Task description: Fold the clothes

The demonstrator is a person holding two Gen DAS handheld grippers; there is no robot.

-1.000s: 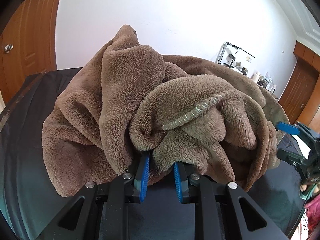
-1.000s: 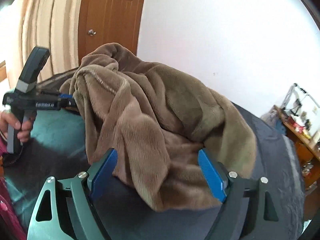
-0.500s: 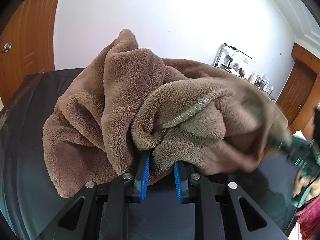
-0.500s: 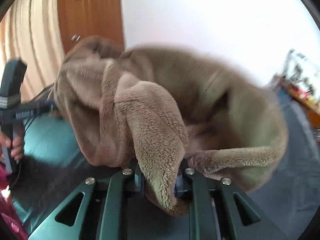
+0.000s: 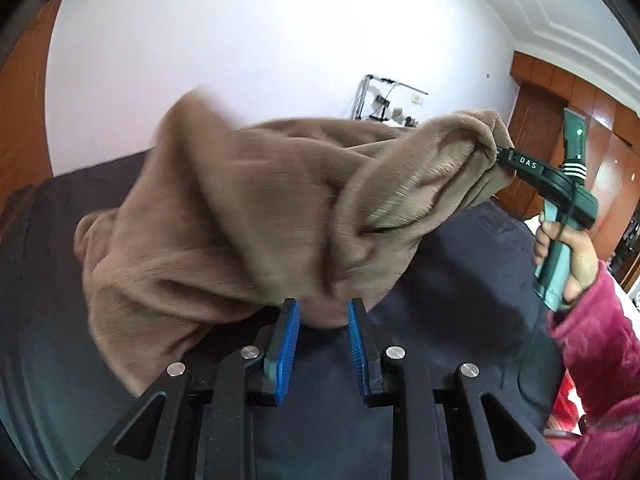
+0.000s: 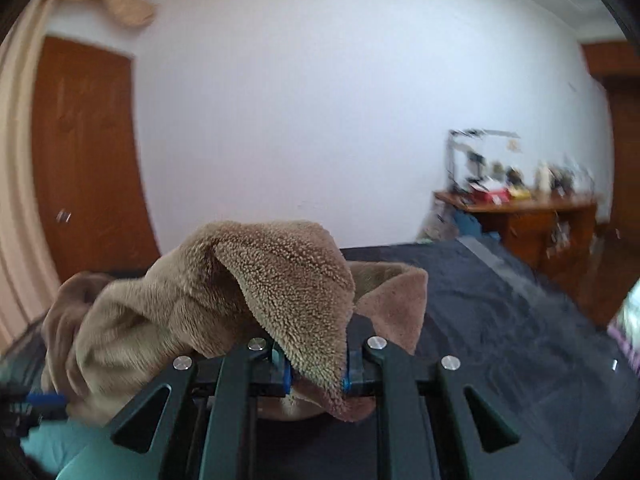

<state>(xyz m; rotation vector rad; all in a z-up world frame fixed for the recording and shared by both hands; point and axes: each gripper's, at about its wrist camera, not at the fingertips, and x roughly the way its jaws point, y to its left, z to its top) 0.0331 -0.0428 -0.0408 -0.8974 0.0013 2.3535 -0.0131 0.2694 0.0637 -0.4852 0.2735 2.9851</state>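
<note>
Left wrist view: brown fleece garment (image 5: 256,216) bunched over dark bed (image 5: 460,288), fold between blue pads of left gripper (image 5: 322,330), jaws opening. Right gripper (image 5: 500,156) clamps far corner, lifted higher than a second ago.

Right wrist view: right gripper (image 6: 316,374) closed on fleece flap; a second ago jaws stood wide. Left gripper (image 6: 44,400) at garment's lower left edge.

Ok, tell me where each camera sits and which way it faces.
Left wrist: on the left gripper, facing the brown fleece over the dark bed; its fingers show, opening with fleece between them, plus the right hand.
Right wrist: on the right gripper, facing the white wall; its fingers show, shut on fleece.
Shared: fleece, bed.
</note>
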